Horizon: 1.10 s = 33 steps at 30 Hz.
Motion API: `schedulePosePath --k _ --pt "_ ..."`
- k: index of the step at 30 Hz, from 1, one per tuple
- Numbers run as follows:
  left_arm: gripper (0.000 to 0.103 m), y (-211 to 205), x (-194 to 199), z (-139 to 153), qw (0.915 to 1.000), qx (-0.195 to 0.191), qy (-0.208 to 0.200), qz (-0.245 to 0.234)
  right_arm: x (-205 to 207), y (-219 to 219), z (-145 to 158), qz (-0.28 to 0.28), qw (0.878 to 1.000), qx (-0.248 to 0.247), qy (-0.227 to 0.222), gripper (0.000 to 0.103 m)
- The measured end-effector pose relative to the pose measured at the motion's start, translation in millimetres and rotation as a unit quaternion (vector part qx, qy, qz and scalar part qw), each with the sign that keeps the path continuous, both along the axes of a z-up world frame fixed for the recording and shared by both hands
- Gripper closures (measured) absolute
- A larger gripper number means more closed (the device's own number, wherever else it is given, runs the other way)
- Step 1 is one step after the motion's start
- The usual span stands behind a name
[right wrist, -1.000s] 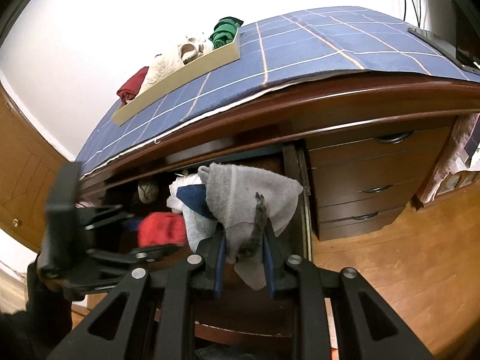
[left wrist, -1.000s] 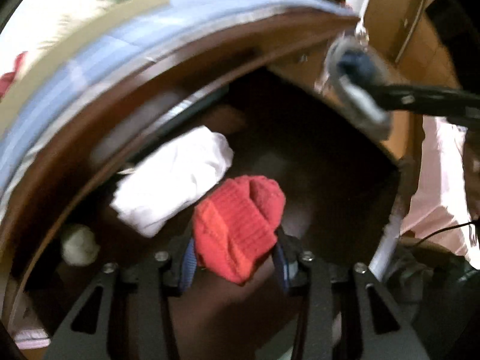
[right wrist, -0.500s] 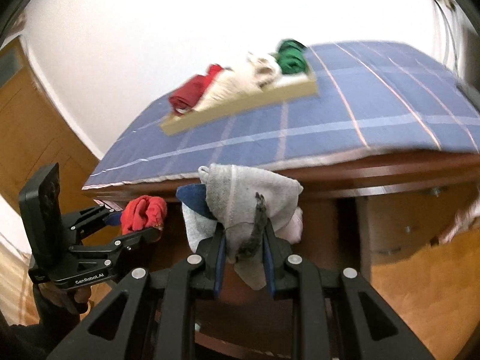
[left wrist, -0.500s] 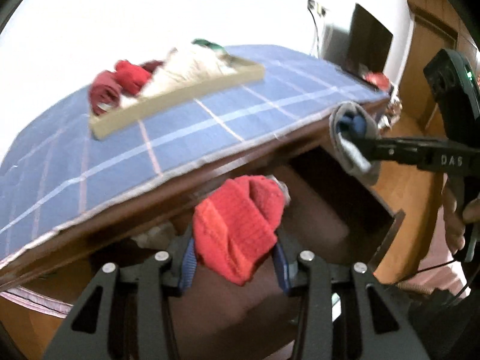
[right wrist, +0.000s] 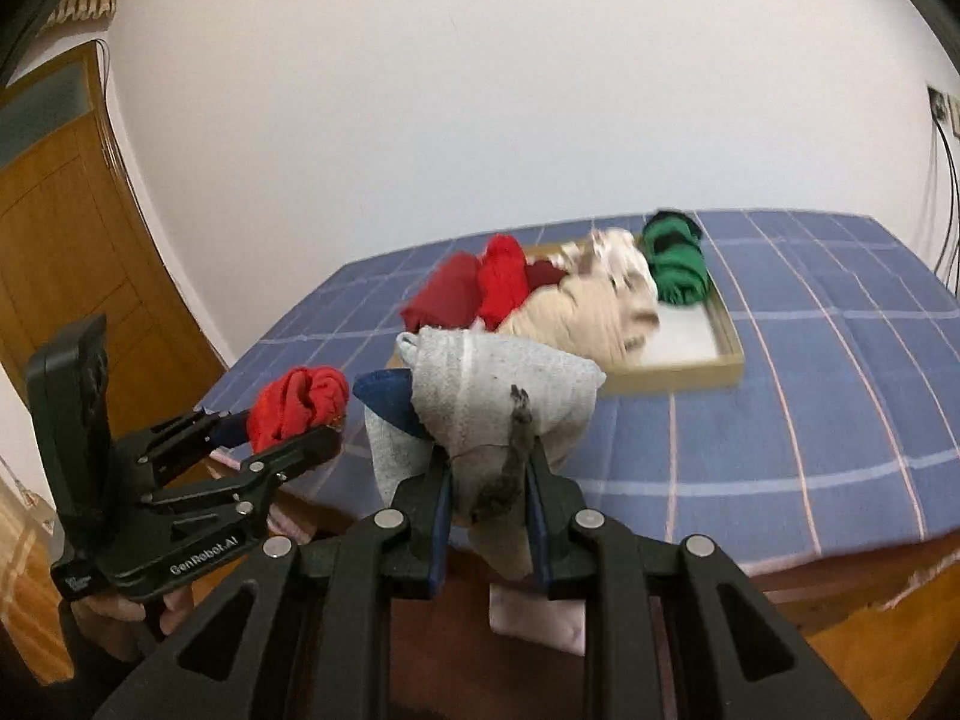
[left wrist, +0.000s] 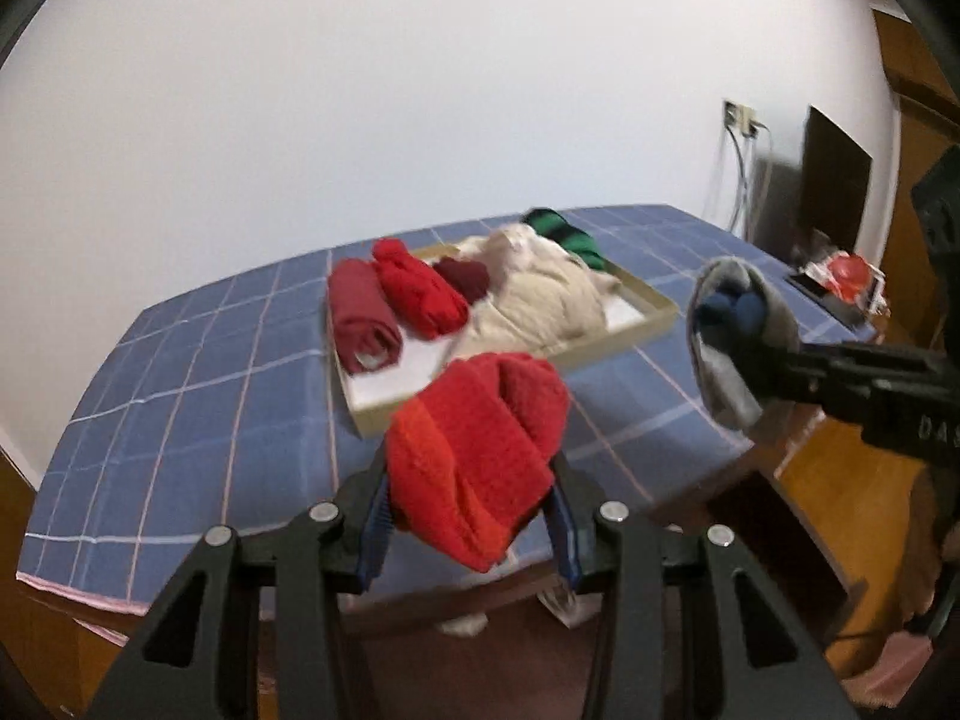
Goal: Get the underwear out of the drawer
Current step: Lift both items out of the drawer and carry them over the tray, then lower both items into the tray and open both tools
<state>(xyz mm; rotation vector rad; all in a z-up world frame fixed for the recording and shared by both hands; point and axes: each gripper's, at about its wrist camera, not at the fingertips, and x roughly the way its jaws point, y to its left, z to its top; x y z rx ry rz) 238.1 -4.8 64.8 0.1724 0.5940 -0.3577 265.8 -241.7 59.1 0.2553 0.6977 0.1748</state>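
My left gripper (left wrist: pixel 471 519) is shut on a red knitted roll of underwear (left wrist: pixel 474 450), held above the desk's front edge. My right gripper (right wrist: pixel 489 510) is shut on a grey bundle with a navy piece tucked in it (right wrist: pixel 492 408). Each gripper shows in the other's view: the right gripper (left wrist: pixel 744 354) with the grey bundle (left wrist: pixel 729 348) at the right, the left gripper (right wrist: pixel 300 432) with the red roll (right wrist: pixel 297 405) at the left. The open drawer (left wrist: pixel 774 516) lies dark below the desk edge, mostly hidden.
A shallow cardboard tray (left wrist: pixel 636 324) on the blue checked tablecloth (left wrist: pixel 198 396) holds red, maroon, beige and green rolled clothes. A dark screen (left wrist: pixel 837 180) and red packet stand at the desk's far right. A wooden door (right wrist: pixel 54 228) is at the left. A hand (right wrist: pixel 126 606) grips the left handle.
Both grippers have risen out of the drawer with their bundles still gripped. The views swung from the dark drawer interior up to the desk top and the tray.
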Motion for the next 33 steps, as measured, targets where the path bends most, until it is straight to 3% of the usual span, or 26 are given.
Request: schedulePosePath --k 8,21,33 --pt "0.061 -15 56 -2 0.999 0.019 -0.006 0.041 37 -8 9 -0.039 0.998 -0.033 -0.039 0.079" --pt "0.061 -33 124 -24 0.9967 0.014 0.028 0.075 117 -15 -18 -0.056 0.997 -0.04 -0.024 0.079" --pt "0.061 -28 159 -52 0.9931 0.015 0.056 0.102 164 2 -49 -0.044 0.996 -0.079 -0.014 0.079"
